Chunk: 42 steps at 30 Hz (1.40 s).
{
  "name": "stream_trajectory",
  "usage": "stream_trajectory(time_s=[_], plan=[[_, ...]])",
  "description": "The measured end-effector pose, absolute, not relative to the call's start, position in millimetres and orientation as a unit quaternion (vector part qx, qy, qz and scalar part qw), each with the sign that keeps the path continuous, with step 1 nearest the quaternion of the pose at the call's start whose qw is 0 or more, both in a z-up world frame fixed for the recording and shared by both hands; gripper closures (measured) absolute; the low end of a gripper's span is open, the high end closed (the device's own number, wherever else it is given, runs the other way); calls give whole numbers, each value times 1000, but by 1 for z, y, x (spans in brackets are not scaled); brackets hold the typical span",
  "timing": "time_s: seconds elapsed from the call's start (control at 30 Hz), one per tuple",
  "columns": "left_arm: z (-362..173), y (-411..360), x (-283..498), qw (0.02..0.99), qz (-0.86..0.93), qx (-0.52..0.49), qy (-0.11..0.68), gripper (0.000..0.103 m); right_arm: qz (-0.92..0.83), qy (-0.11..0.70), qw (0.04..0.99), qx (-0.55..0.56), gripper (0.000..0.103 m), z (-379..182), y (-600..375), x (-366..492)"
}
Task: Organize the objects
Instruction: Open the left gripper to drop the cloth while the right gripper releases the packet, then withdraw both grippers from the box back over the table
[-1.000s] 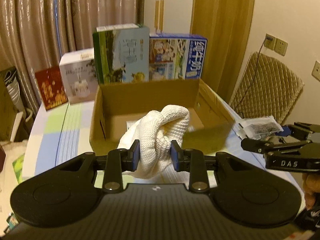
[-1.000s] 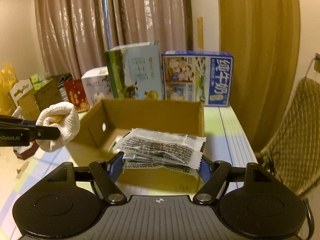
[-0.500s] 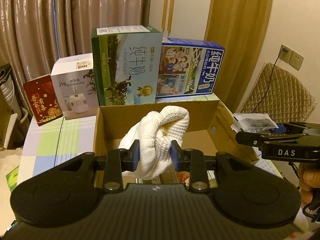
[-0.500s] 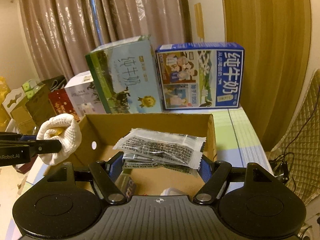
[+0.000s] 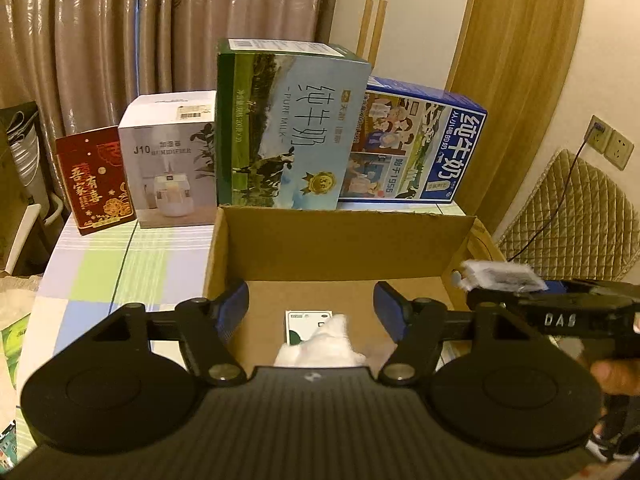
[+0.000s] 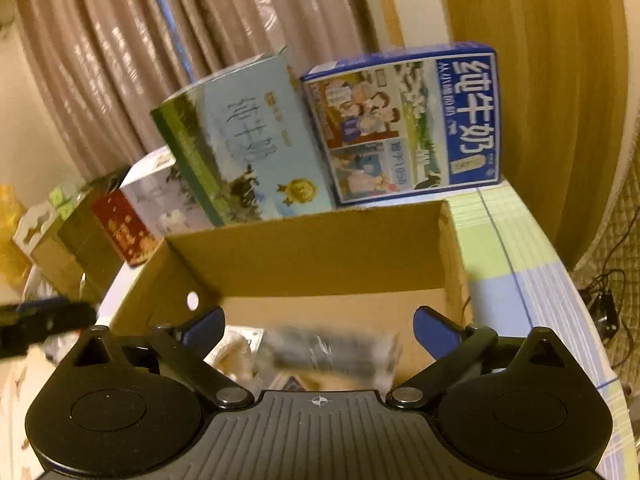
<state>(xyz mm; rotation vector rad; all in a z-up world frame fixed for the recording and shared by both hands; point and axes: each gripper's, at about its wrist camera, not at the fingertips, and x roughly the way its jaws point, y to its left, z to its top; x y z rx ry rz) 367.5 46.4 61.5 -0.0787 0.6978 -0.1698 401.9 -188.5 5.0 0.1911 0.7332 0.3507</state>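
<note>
Two hand-held grippers newly spread, empty: left point(image 5: 311, 307), right point(image 6: 319, 326), blurred packet point(image 6: 332, 354) beneath.

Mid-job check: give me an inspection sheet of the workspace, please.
Surface: checked tablecloth, cardboard box standing on it.
Job's things: white cloth and blurred packet low in the open box; small green-and-white card on its floor.
Clutter: green milk carton, blue milk carton, humidifier box, red box in a row behind.
Grippers: left tongs and right tongs open, jaws just opening; cloth and packet between them, unpinched.
Cables: lead from wall socket.
Surroundings: curtain, quilted chair.
</note>
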Motion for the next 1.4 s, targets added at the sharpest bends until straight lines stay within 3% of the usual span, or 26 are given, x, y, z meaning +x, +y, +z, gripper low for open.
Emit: stream_trajectory(time_s=[0.17,0.47,0.63,0.8,1.4], plan=[[68,52,348,938,-82,-36,335,37,174,337,922,78,3,20,-192,386],[80,65,275,944,-59,-63,320,24,177,324,927,69,2,46,-203,316],[91,73,230,945,-49,-92,309,10,183,329,924,65,2,54,-206,261],[103,74,186,948,-36,-87,305,2,187,317,928,60,2,63,-213,209],[78,61,71,942,-17,-66,330,1,183,356,916,46,2,24,-235,100]])
